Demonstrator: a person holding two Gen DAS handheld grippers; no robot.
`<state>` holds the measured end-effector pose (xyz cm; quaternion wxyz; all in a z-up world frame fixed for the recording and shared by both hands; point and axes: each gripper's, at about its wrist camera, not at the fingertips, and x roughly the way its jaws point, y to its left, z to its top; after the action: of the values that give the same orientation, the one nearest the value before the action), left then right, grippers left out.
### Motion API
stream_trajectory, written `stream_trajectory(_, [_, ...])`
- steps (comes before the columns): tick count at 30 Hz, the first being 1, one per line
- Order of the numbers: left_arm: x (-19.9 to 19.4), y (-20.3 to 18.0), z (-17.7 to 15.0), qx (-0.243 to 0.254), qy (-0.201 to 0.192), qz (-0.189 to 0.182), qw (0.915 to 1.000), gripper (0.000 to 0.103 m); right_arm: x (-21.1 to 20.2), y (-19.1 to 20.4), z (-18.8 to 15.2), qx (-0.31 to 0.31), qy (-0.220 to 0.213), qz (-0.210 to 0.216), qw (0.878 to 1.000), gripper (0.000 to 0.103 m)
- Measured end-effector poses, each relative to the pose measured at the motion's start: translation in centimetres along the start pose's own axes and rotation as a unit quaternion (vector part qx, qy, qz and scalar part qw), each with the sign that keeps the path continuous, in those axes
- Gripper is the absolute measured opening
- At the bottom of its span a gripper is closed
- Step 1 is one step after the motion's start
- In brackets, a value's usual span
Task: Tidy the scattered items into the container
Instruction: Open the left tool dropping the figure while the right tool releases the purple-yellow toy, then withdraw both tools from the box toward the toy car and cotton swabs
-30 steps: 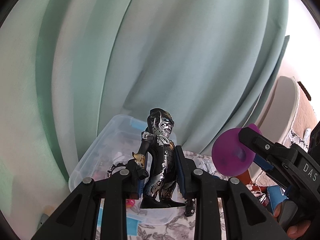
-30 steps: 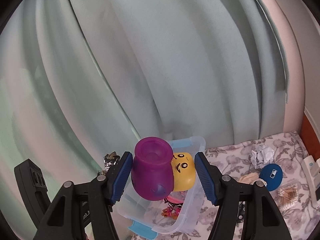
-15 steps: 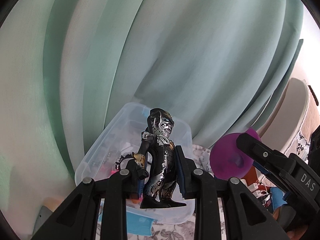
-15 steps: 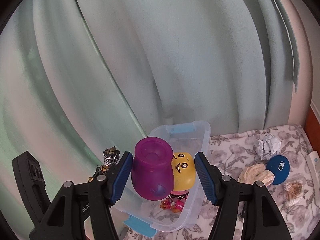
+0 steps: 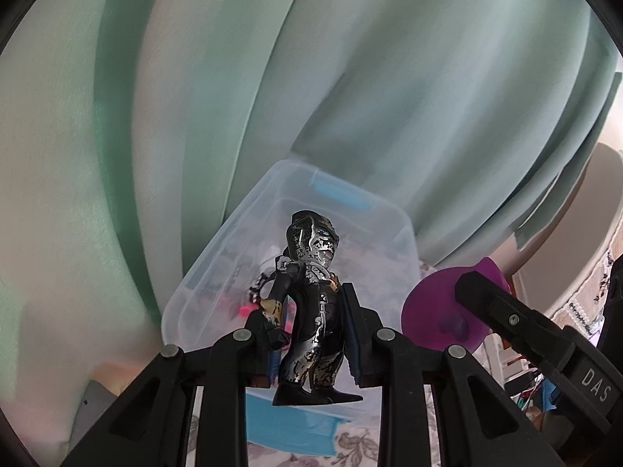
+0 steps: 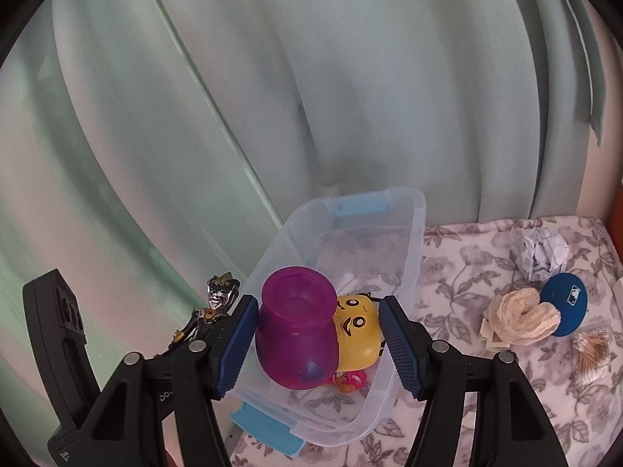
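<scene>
Right wrist view, right tongs (image 6: 318,340) clamp purple cup (image 6: 296,334) and yellow toy (image 6: 358,329), left tongs (image 5: 311,344) grip figurine (image 5: 309,311), legs hidden.

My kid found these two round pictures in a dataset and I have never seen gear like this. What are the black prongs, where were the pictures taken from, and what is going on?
The prongs are two hand-held grippers, each with a wide-angle camera looking along its fingers; no robot arm is involved. One picture comes from the left gripper, which is clamped on a black and silver figurine. The other comes from the right gripper, which pinches a purple cup and a yellow face toy side by side. Both are held above a clear plastic bin with blue latches, holding a few small toys. Beside it on the floral cloth lie crumpled paper, a blue disc, a beige wad and a shell.
</scene>
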<state>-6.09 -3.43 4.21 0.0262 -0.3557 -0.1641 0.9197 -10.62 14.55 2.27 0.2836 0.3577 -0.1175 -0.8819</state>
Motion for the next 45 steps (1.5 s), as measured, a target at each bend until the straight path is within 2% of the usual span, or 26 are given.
stream_trajectory(8, [0.8, 1.2, -0.2, -0.008, 0.011, 0.007, 0.9999, 0.028, 1.2, 0.5, -0.6, -0.004, 0.016, 0.002, 1.000, 0.068])
stream_trajectory(14, [1.6, 0.8, 0.6, -0.012, 0.014, 0.014, 0.9997, 0.028, 0.2, 1.7, -0.8, -0.013, 0.022, 0.005, 1.000, 0.068])
stream_trajectory(16, [0.1, 4.6, 0.3, -0.012, 0.013, 0.014, 0.9997, 0.028, 0.5, 1.8, -0.8, -0.014, 0.025, 0.005, 1.000, 0.068])
stream_trajectory(23, [-0.1, 4.3, 0.5, -0.007, 0.011, 0.010, 0.9999, 0.029, 0.7, 2.0, -0.6, -0.021, 0.030, 0.002, 0.999, 0.069])
stream_trajectory(25, [0.4, 4.2, 0.6, -0.005, 0.009, 0.011, 0.9999, 0.036, 0.4, 2.2, -0.5, -0.024, 0.025, 0.006, 0.999, 0.069])
stream_trajectory(26, [0.0, 4.2, 0.5, -0.005, 0.009, 0.012, 0.9999, 0.043, 0.3, 2.4, -0.5, -0.027, 0.025, 0.007, 0.999, 0.069])
stream_trajectory(35, [-1.5, 3.4, 0.0, 0.005, 0.007, 0.015, 0.9999, 0.054, -1.1, 2.2, -0.7, -0.027, 0.017, 0.000, 0.999, 0.069])
stream_trajectory(41, [-2.5, 1.6, -0.1, 0.022, -0.001, 0.010, 0.9997, 0.062, -3.5, 1.0, -0.5, -0.024, -0.007, -0.009, 1.000, 0.069])
stream_trajectory(45, [-2.9, -0.1, -0.3, 0.038, -0.004, 0.009, 0.9992, 0.069, -5.6, -0.2, -0.3, -0.022, -0.026, -0.021, 0.999, 0.074])
